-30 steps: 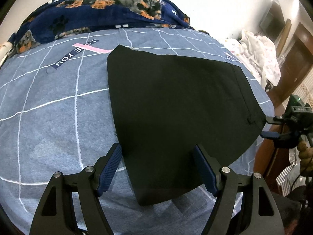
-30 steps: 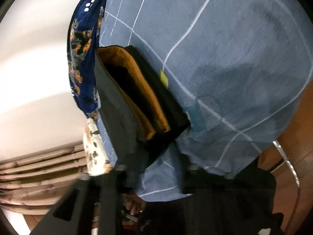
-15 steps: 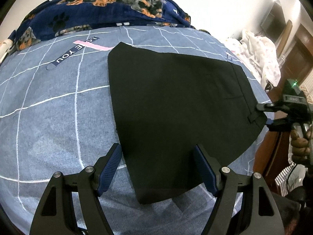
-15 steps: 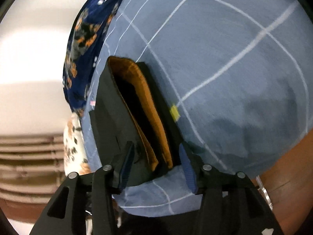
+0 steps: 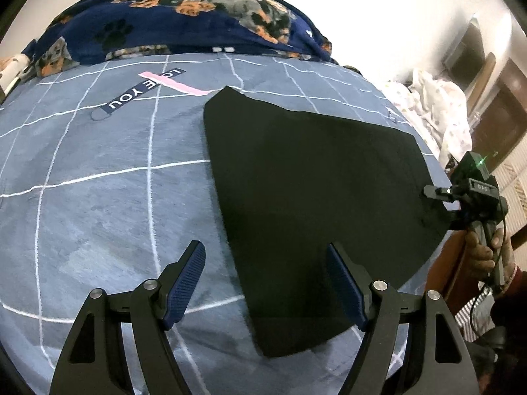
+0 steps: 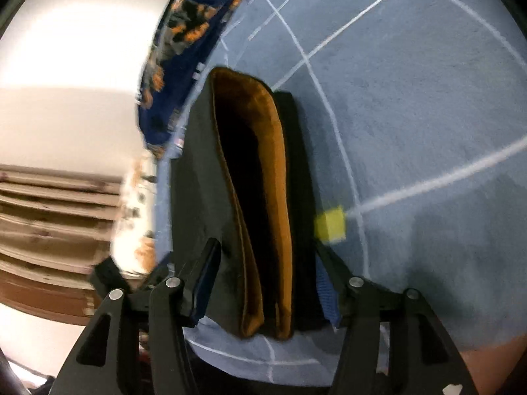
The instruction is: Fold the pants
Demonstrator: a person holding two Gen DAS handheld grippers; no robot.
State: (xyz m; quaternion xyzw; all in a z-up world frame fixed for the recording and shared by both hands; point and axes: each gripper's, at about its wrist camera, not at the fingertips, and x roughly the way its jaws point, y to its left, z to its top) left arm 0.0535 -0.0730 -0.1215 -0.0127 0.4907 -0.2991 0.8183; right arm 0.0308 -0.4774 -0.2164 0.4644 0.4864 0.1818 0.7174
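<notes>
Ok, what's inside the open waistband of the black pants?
The right wrist view shows an orange-brown lining just inside the black pants. Deeper in it is dark; nothing else can be made out. The pants cover the blue bedsheet beneath.

Right view: blanket (image 6: 184,33) and shelves (image 6: 49,217) smeared by motion blur. Pants (image 6: 263,197) waistband interior too dark to read; near end partly behind fingers (image 6: 324,283). Left view: pants (image 5: 313,191) surface plain black, folds not visible. Hand (image 5: 487,250) cut off at frame edge.
</notes>
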